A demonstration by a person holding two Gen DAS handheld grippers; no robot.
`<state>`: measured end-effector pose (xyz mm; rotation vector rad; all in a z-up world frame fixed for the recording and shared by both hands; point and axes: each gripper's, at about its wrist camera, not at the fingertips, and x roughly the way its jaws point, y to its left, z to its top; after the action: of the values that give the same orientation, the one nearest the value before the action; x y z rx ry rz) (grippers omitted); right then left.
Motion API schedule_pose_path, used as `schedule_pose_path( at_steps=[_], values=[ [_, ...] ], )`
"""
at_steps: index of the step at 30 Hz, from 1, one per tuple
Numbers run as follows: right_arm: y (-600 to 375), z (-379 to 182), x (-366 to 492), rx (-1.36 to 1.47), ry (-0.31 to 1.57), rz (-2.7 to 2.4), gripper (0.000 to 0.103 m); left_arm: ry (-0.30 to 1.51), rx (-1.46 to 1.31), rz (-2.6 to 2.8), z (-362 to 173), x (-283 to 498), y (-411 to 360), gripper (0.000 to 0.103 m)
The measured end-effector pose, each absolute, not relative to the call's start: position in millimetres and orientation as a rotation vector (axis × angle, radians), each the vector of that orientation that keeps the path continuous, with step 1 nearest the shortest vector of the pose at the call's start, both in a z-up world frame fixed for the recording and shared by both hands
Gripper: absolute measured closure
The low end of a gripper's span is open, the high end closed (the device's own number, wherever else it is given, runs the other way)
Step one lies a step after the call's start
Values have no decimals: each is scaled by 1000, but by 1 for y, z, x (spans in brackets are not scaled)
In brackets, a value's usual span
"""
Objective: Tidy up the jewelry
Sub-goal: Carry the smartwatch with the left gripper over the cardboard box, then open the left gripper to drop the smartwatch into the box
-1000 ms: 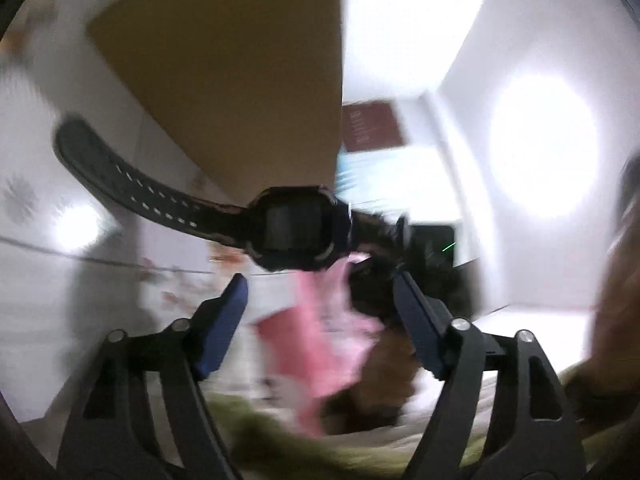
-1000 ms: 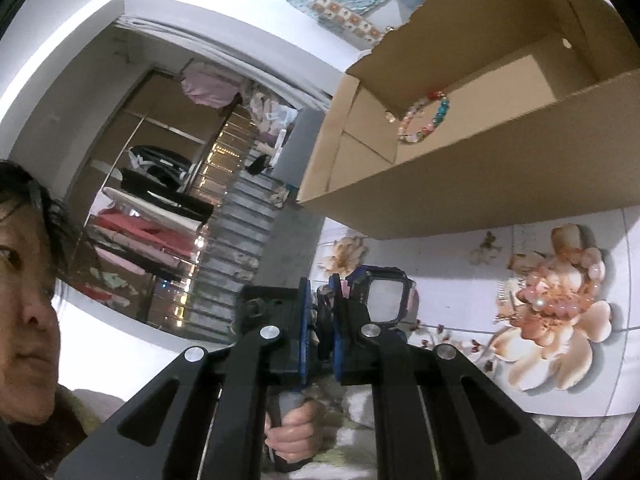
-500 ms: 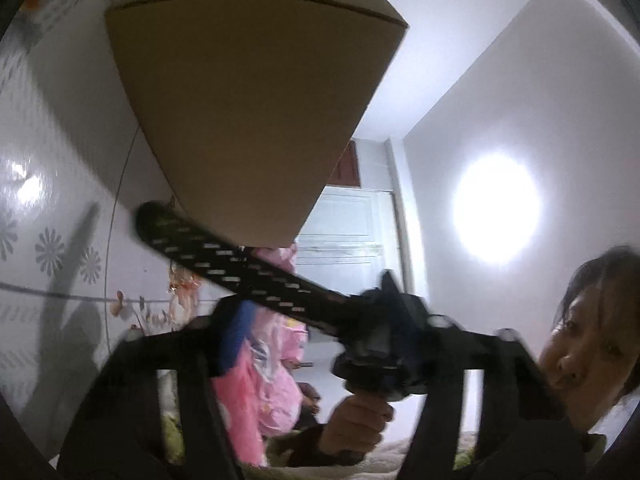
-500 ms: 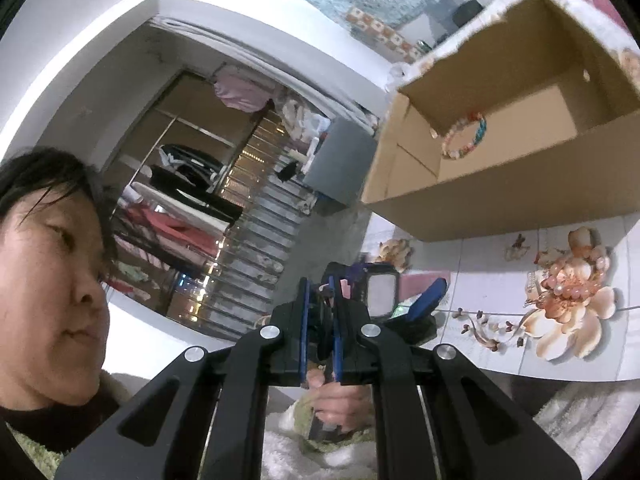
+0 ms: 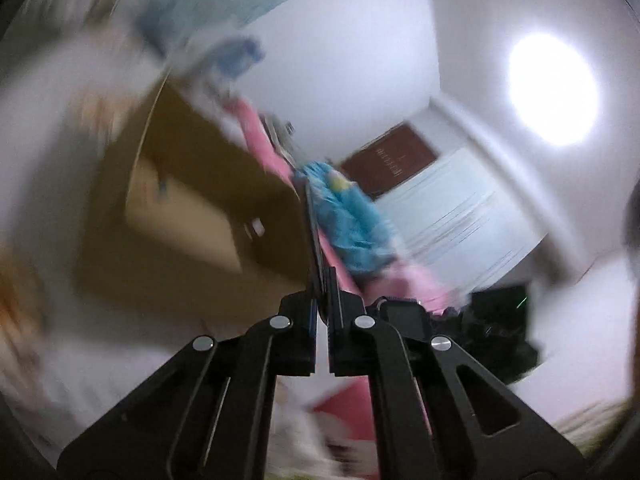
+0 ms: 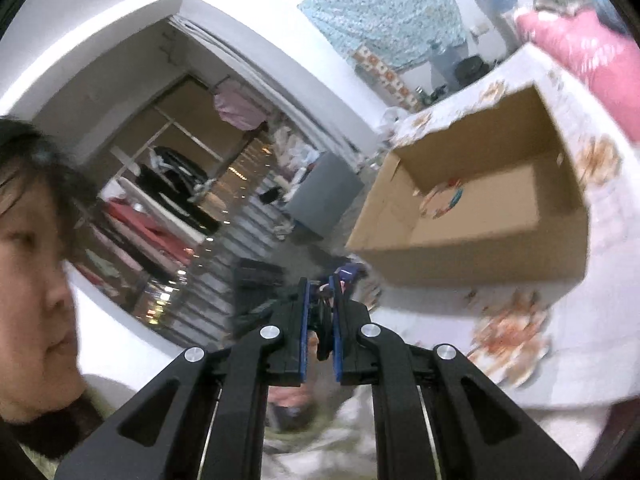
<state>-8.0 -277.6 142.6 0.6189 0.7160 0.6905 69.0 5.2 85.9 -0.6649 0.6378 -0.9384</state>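
In the blurred left wrist view my left gripper (image 5: 320, 280) has its jaws closing tight on a black watch strap (image 5: 314, 232). The strap shows edge-on and sticks out past the fingertips. An open cardboard box (image 5: 192, 216) lies beyond it to the left. In the right wrist view my right gripper (image 6: 320, 284) is shut on a dark part of the same watch (image 6: 323, 336). The cardboard box (image 6: 472, 264) sits ahead and to the right on the flowered table (image 6: 560, 360). A bead bracelet (image 6: 446, 200) lies on the box floor.
A person's face (image 6: 32, 280) fills the left edge of the right wrist view. Behind are an open wardrobe (image 6: 168, 208) and a pink bundle (image 6: 592, 52) past the box. Blue and pink fabric (image 5: 352, 216) lies beyond the left gripper.
My left gripper went from wide open around the watch to shut on its strap, and it rolled. Both grippers rose, so the box interior now shows from above.
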Motion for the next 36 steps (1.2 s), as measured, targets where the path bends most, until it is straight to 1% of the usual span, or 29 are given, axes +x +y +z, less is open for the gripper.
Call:
schedule_pose_path(
  at_steps=[2, 4, 8, 10, 13, 18, 19, 21, 22, 23, 24, 26, 30, 33, 34, 35, 36],
  values=[
    [-282, 149, 18, 579, 724, 670, 94, 628, -516, -887, 112, 78, -12, 100],
    [-287, 151, 50, 546, 757, 644, 94, 662, -388, -829, 131, 104, -31, 100],
    [-296, 142, 119, 467, 838, 564, 94, 805, -240, -735, 127, 161, -53, 100],
    [-298, 134, 153, 410, 885, 515, 94, 929, -211, -706, 114, 208, -71, 100],
    [-298, 120, 192, 320, 943, 450, 94, 1055, -179, -672, 88, 262, -89, 101],
    [-304, 88, 242, 167, 1019, 332, 93, 1196, -135, -629, 55, 300, -116, 101],
    [-307, 82, 250, 143, 1034, 302, 92, 1223, -117, -618, 49, 301, -120, 99],
    [-310, 77, 254, 118, 1044, 282, 92, 1283, -121, -600, 38, 307, -125, 91],
    [-312, 75, 256, 93, 1043, 260, 88, 1292, -128, -595, 35, 310, -123, 81],
    [-315, 75, 255, 73, 1030, 254, 88, 1294, -135, -585, 33, 312, -120, 73],
    [-317, 78, 253, 60, 1013, 256, 87, 1288, -147, -581, 32, 314, -117, 73],
    [-322, 81, 254, 56, 997, 243, 79, 1275, -166, -574, 35, 314, -111, 73],
    [-334, 100, 244, 72, 940, 221, 78, 1232, -204, -579, 49, 308, -98, 73],
    [-350, 117, 234, 124, 875, 219, 77, 1156, -200, -611, 74, 291, -84, 72],
    [-357, 125, 227, 148, 847, 222, 74, 1132, -196, -615, 81, 287, -80, 66],
    [-362, 132, 221, 166, 826, 221, 70, 1100, -190, -617, 91, 280, -74, 59],
    [-366, 136, 216, 179, 813, 220, 69, 1055, -186, -618, 103, 270, -64, 55]
  ],
)
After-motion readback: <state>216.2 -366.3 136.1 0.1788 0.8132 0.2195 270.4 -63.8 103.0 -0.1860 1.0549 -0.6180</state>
